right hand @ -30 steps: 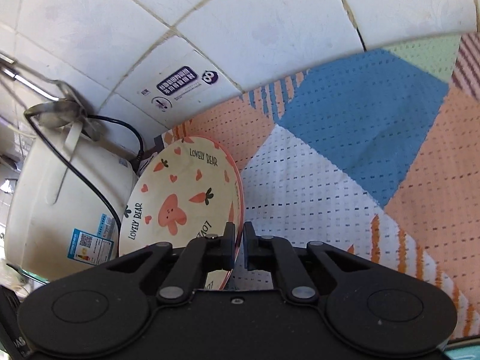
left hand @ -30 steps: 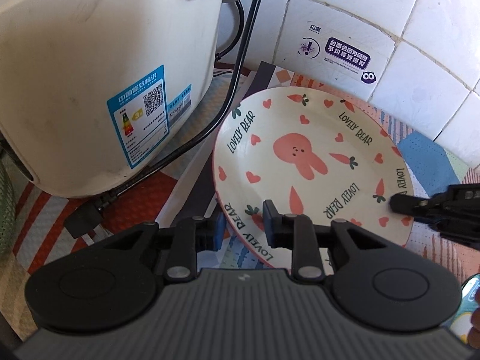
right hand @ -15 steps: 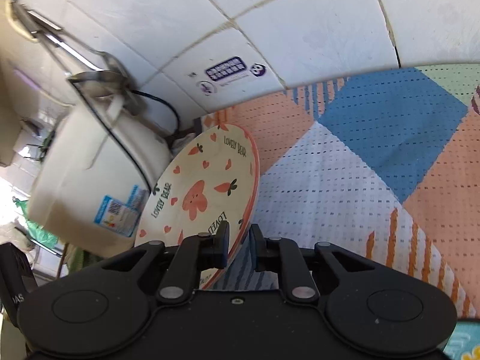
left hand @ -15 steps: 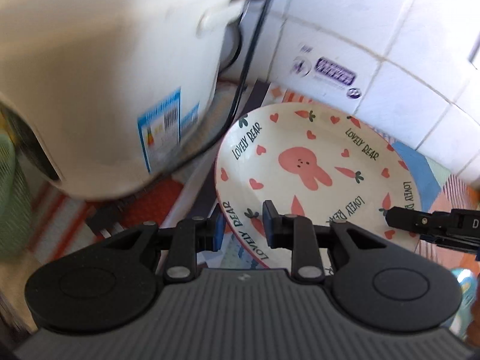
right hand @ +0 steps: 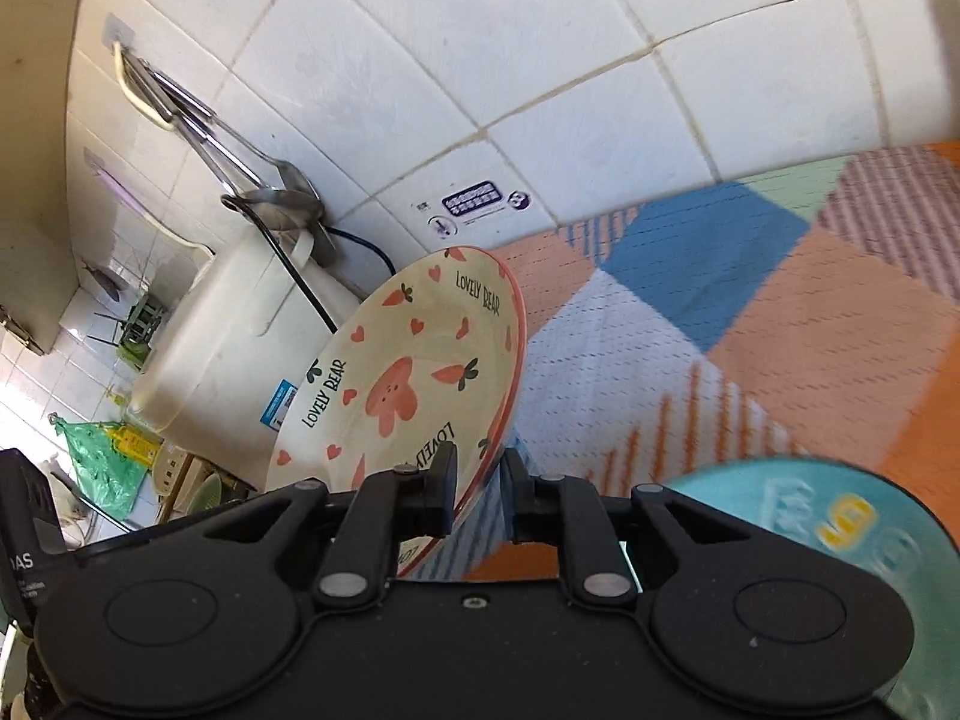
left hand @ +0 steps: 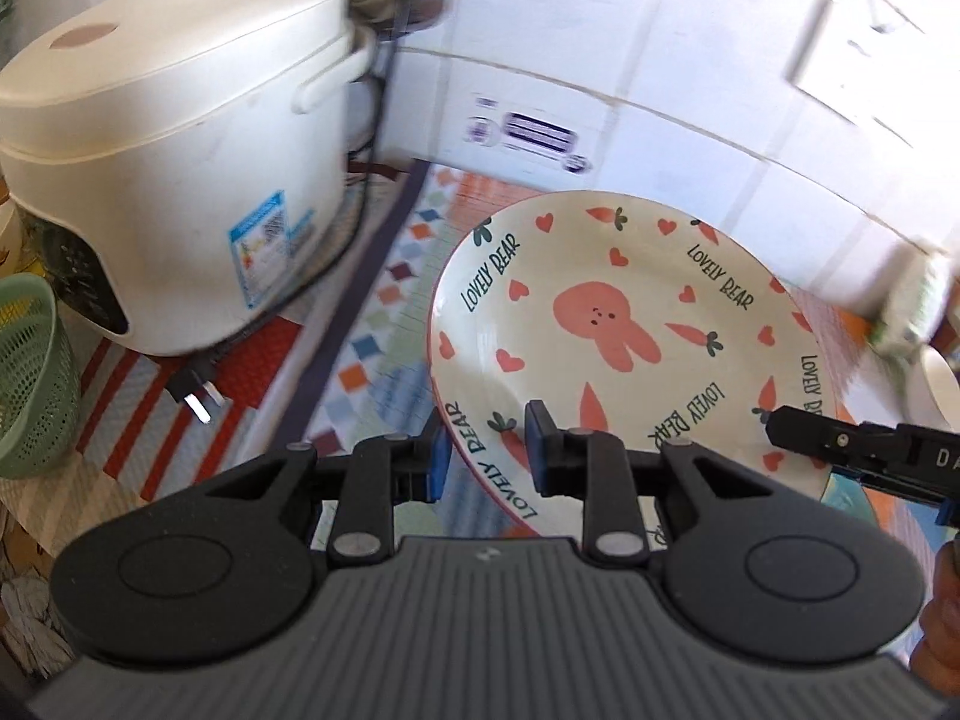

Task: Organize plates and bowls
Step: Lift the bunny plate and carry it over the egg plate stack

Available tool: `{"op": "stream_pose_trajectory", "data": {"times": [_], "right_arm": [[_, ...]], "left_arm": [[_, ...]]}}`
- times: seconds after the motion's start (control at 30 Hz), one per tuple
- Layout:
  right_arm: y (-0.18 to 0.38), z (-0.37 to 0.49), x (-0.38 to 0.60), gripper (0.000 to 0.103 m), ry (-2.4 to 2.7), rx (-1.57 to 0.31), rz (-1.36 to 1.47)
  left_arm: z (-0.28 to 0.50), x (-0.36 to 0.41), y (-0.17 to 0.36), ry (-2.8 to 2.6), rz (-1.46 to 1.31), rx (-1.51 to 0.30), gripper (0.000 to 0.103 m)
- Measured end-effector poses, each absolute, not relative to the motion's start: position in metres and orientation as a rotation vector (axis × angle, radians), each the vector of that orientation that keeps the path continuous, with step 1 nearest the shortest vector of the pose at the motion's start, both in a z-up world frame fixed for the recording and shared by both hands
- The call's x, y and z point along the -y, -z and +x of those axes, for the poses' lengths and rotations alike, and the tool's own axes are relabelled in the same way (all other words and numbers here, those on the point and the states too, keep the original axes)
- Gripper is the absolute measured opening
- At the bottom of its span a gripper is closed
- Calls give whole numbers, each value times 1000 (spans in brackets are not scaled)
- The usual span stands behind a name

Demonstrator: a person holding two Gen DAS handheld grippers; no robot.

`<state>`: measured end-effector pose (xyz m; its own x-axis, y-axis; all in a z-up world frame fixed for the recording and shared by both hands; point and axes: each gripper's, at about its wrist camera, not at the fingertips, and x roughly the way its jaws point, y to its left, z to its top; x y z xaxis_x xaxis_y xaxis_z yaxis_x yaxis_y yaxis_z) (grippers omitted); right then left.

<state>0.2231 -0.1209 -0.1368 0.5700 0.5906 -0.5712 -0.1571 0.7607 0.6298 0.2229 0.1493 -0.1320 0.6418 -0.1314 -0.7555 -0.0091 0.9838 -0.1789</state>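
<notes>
Plate (left hand: 624, 324): cream, rabbit and carrot print, "LOVELY BEAR" lettering — now clear of the patterned mat (right hand: 780, 324) and carried between both grippers, where a second ago it lay lower, close beside the rice cooker (left hand: 174, 168).
Left gripper (left hand: 486, 456): fingers pinch the near rim of the plate; grip unchanged across the three left-wrist views.
Right gripper (right hand: 477, 483): fingers straddle the opposite rim, the rim between them; the jaws have just been opening slightly, yet the pads appear to hold the edge.
Change: more of the cooker's lid and the wall tiles (right hand: 540, 60) show than one second ago; the background is blurred — the plate is being lifted and moved away from the cooker.
Second dish: a teal dish (right hand: 810, 534) has come into the right-wrist view, lower right, on the mat.
Task meaning: pick-up looks complete; transport under way. Judgement — the teal dish is a likely stacking place.
Risk: the loosening right grip could let the rim slip.
</notes>
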Motion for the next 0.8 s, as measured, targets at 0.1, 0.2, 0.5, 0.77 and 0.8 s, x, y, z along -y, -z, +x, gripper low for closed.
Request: {"op": "stream_pose_trajectory", "data": {"times": [0.1, 0.2, 0.5, 0.77, 0.8], "right_arm": [[132, 198, 141, 20, -427, -864, 605], [129, 176, 160, 20, -379, -864, 602], [131, 125, 209, 20, -268, -871, 620], [148, 96, 227, 21, -232, -927, 625], [153, 95, 228, 21, -227, -939, 631]], "left_arm": [[204, -131, 127, 124, -135, -877, 24], [196, -110, 125, 173, -101, -892, 24], [175, -58, 129, 273, -51, -954, 24], [159, -35, 149, 285, -5, -1051, 24], [160, -34, 152, 280, -5, -1067, 24]]}}
